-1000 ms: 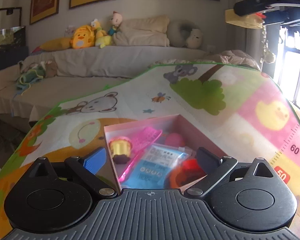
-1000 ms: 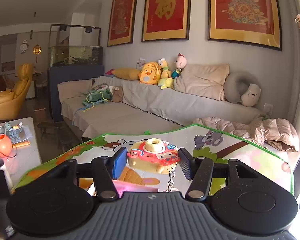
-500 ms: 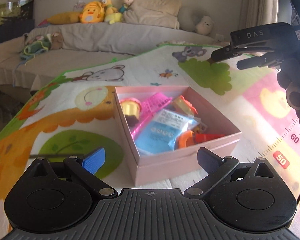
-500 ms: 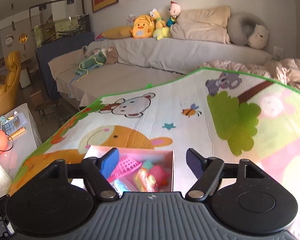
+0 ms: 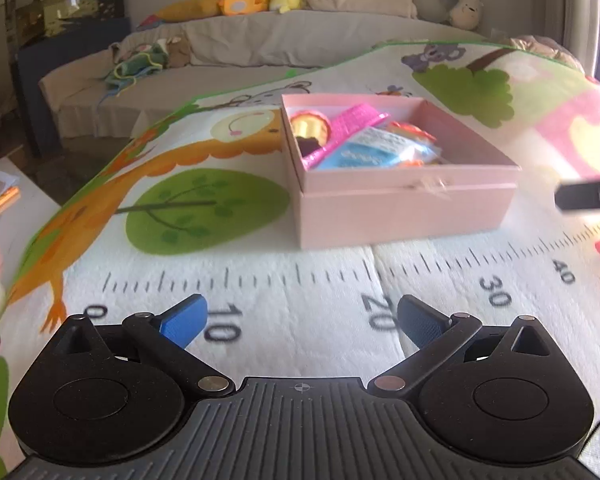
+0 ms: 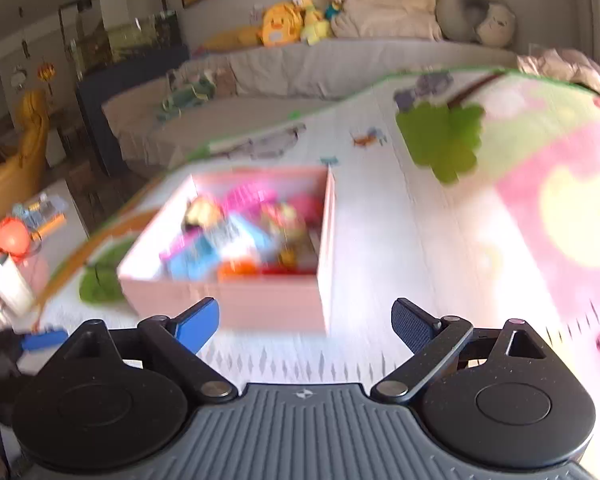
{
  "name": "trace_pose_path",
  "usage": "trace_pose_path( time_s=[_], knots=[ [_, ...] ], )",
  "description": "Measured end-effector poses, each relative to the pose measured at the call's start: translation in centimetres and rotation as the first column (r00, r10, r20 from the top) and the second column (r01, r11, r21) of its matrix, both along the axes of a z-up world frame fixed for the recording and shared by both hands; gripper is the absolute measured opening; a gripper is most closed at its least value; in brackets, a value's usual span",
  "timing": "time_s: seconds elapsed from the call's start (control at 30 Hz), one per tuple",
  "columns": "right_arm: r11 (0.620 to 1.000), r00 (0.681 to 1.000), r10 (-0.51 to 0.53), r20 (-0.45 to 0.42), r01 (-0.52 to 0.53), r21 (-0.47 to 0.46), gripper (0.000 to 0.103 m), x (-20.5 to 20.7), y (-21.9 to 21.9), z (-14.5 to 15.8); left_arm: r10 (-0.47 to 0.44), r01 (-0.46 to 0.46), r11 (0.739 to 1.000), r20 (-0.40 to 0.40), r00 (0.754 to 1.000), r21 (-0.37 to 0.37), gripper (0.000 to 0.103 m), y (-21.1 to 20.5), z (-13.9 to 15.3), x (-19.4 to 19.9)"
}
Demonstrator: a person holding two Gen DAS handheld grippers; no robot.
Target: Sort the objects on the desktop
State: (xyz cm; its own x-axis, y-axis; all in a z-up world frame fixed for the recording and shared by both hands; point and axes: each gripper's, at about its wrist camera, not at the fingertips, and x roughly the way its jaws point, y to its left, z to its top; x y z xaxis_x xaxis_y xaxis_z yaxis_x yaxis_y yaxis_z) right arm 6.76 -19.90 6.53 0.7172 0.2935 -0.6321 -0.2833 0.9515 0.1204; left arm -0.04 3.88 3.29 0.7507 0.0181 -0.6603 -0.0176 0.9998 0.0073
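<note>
Both grippers are spread wide with nothing between the fingers. The pink box (image 5: 400, 208) sits on the play mat (image 5: 204, 208), well ahead of the left gripper (image 5: 302, 322) and a bit right of its centre. From the right gripper (image 6: 304, 320) the box (image 6: 236, 300) is nearer, ahead-left, just past the left finger. It's stuffed with toys (image 5: 364, 144), too blurry in the right view to identify.

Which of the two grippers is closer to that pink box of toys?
Right, it seems. The right gripper hangs just short of the pink box; the left gripper sits farther back across bare mat.
</note>
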Motion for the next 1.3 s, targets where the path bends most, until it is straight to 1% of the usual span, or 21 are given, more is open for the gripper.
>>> trace_pose_path(
  time_s=[0.07,0.13,0.17,0.23,0.33,0.4,0.43,0.5,0.57,0.6,0.67,0.7,0.73,0.8,0.87,0.9,0.97,1.03,1.13,1.3],
  knots=[
    [1.0,0.999,-0.008,-0.046,0.008,0.0,0.098,-1.7,-0.9,-1.6,-0.036,0.036,0.999,-0.001,0.999,0.003,0.103,-0.7,-0.2,-0.8],
    [1.0,0.996,-0.011,-0.087,0.012,0.006,0.099,-3.1,-1.6,-3.2,-0.068,0.068,0.998,0.001,0.998,-0.001,0.103,-1.2,-0.6,-1.1],
    [1.0,0.995,-0.017,-0.097,0.017,-0.002,0.1,-3.6,-1.6,-3.8,-0.076,0.076,0.997,-0.012,0.997,-0.005,0.103,-1.4,-1.0,-1.0],
    [0.999,0.993,-0.034,-0.114,0.031,-0.028,0.101,-4.1,-1.6,-4.8,-0.077,0.076,0.997,-0.043,0.996,-0.022,0.103,-1.5,-1.6,-0.4],
    [1.0,0.986,0.004,-0.169,-0.008,-0.022,0.103,-4.4,-1.2,-5.5,-0.044,0.044,0.999,-0.026,0.999,-0.028,0.103,-1.0,-1.9,0.1],
    [0.998,0.987,0.017,-0.16,-0.026,-0.051,0.103,-4.8,-0.8,-5.7,-0.023,0.022,0.999,-0.032,0.999,-0.03,0.103,-0.7,-2.2,0.5],
    [0.997,0.99,0.01,-0.139,-0.02,-0.075,0.103,-4.8,-0.6,-5.8,-0.016,0.015,0.999,-0.039,0.999,-0.031,0.103,-0.6,-2.3,0.7],
    [0.995,0.995,-0.021,-0.096,0.011,-0.102,0.103,-4.3,-0.5,-5.8,-0.012,0.011,1.0,-0.034,0.999,-0.016,0.103,-0.6,-2.3,1.0],
    [0.99,0.995,-0.08,-0.061,0.073,-0.118,0.103,-3.4,-0.9,-5.9,-0.018,0.018,1.0,-0.027,0.999,-0.015,0.103,-0.5,-2.3,1.3],
    [0.988,0.992,-0.11,-0.058,0.103,-0.117,0.103,-2.9,-1.1,-6.0,-0.018,0.017,1.0,-0.021,1.0,-0.013,0.103,-0.4,-2.4,1.5],
    [0.99,0.987,-0.128,-0.098,0.121,-0.077,0.103,-2.1,-1.5,-6.4,-0.014,0.014,1.0,-0.004,1.0,-0.014,0.103,-0.2,-2.5,2.1],
    [0.992,0.985,-0.121,-0.127,0.116,-0.048,0.103,-1.9,-1.4,-6.7,-0.01,0.01,1.0,0.003,1.0,-0.014,0.103,-0.2,-2.5,2.4],
    [0.993,0.986,-0.118,-0.118,0.113,-0.044,0.103,-2.2,-0.8,-6.9,-0.003,0.003,1.0,0.011,1.0,-0.014,0.103,-0.1,-2.6,2.7],
    [0.997,0.992,-0.06,-0.108,0.053,-0.064,0.103,-2.8,0.8,-7.2,0.008,-0.008,1.0,0.022,1.0,0.006,0.103,0.0,-2.8,3.4],
    [0.994,0.997,-0.004,-0.081,-0.005,-0.111,0.103,-3.6,2.6,-7.5,0.009,-0.009,1.0,0.021,1.0,0.013,0.103,-0.1,-2.8,3.7],
    [0.989,0.998,0.01,-0.066,-0.02,-0.148,0.103,-3.8,3.3,-7.6,0.007,-0.007,1.0,0.022,1.0,0.013,0.103,-0.1,-2.9,3.8],
    [0.985,0.999,0.021,-0.041,-0.028,-0.171,0.103,-3.6,3.8,-7.7,0.007,-0.007,1.0,0.022,1.0,0.004,0.103,0.1,-2.9,3.8],
    [0.987,0.998,0.039,-0.054,-0.047,-0.155,0.103,-2.7,3.7,-7.6,0.007,-0.007,1.0,0.023,1.0,0.007,0.103,0.0,-2.9,3.7],
    [0.989,0.998,0.055,-0.045,-0.06,-0.137,0.103,-1.5,3.3,-7.7,0.007,-0.007,1.0,0.023,1.0,0.006,0.103,0.0,-2.9,3.7],
    [0.993,0.998,0.061,-0.002,-0.061,-0.106,0.103,-0.8,2.8,-8.1,0.007,-0.007,1.0,0.023,1.0,0.004,0.103,0.0,-2.9,3.7]
  ],
)
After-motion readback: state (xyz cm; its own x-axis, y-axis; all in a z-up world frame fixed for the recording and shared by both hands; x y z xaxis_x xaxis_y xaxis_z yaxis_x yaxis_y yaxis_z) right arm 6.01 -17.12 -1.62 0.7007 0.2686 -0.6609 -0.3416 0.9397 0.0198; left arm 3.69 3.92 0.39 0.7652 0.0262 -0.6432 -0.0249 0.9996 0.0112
